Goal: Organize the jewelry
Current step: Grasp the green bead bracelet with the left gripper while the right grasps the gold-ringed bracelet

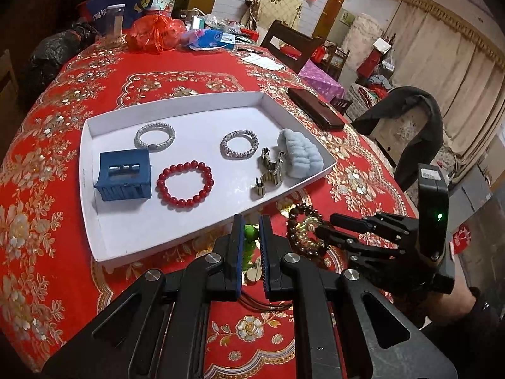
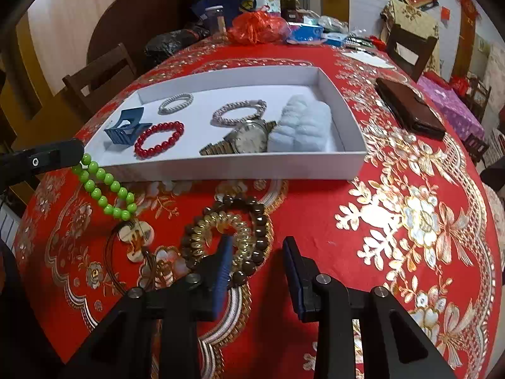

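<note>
Here, in the left wrist view, the left gripper grasps the green bead bracelet beside the white tray, while in the right wrist view the right gripper is released around the brown bead bracelet, whose overlapping amber coil band could get dragged along.

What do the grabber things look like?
Both are black frames with round silver bolts. Each gripper, left and right, has two flat fingers with ridged blue pads. The right gripper's black body shows a small green light and a white label.
</note>
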Available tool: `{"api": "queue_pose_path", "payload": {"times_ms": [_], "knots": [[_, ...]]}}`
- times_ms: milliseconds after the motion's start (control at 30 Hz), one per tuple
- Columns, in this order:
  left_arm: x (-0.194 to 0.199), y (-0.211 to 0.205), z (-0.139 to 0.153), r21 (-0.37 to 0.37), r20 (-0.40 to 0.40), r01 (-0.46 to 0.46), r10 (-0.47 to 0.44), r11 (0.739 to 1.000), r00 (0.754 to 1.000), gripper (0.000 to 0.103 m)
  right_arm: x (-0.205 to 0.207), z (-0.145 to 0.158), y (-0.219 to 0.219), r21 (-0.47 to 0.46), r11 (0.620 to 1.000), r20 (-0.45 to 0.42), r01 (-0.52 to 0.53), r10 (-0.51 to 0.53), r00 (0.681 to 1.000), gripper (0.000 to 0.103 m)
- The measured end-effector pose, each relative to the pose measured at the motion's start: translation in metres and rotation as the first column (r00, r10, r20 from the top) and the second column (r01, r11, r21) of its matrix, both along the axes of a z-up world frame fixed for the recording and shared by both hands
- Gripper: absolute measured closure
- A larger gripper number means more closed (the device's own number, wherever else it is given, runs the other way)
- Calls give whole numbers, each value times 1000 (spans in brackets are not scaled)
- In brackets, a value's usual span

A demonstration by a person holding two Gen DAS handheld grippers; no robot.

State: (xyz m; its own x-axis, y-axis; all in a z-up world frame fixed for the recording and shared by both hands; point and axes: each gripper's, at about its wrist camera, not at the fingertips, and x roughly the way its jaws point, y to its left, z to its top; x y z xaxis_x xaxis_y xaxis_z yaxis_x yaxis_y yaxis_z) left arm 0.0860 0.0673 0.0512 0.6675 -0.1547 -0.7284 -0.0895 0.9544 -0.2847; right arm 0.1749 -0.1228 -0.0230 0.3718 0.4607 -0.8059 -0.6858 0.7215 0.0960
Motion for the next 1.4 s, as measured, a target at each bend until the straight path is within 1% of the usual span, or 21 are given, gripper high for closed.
{"api": "queue_pose_path", "payload": {"times_ms": [100,233,433,533,567,633,733,800,833,867,1000,1133,1233,1267,1400], "knots": [[-1,0,-2,-2,-7,-2,2,1000,1000,95,-2,1,1,-34,999,26,1,0,1000,72],[0,0,-4,-6,-16,-5,5,1000,1000,95,-13,-1,14,-104,993,136,-47,61,989,72],[0,2,-7,-13,-26,-12,12,1000,1000,95,-5,-5,19,-98,994,160,-54,70,985,72],[0,3,-7,-20,-31,-16,15,1000,999,95,-6,-2,20,-124,992,202,-33,58,978,72],[0,2,-7,-20,-31,-15,14,1000,999,95,-6,2,18,-103,994,208,-32,54,977,72],[0,3,-7,-21,-30,-15,14,1000,999,95,-6,9,14,-44,998,183,-46,53,982,72],[0,2,-8,-21,-33,-17,16,1000,999,95,-7,11,13,-4,998,155,-62,62,986,72],[-1,2,-8,-23,-37,-17,16,1000,999,95,-8,8,16,-7,997,127,-82,82,989,73],[-1,1,-8,-22,-39,-15,14,1000,999,95,-8,4,18,-19,996,113,-87,88,990,76],[-2,1,-8,-21,-39,-14,14,1000,999,95,-8,2,19,-27,996,118,-84,87,989,77],[-2,0,-7,-20,-39,-17,16,1000,999,95,-6,2,17,-7,997,88,-76,76,993,77],[-1,2,-8,-20,-45,-23,22,1000,999,95,-6,3,15,-19,997,65,-79,80,995,77],[0,3,-8,-21,-47,-28,27,999,999,95,-8,3,15,-19,996,62,-83,84,994,77],[0,4,-8,-22,-48,-29,28,999,998,95,-9,4,15,-19,996,63,-91,92,994,80],[1,4,-9,-21,-50,-29,28,999,998,95,-11,3,19,-18,994,60,-110,111,992,80]]}}
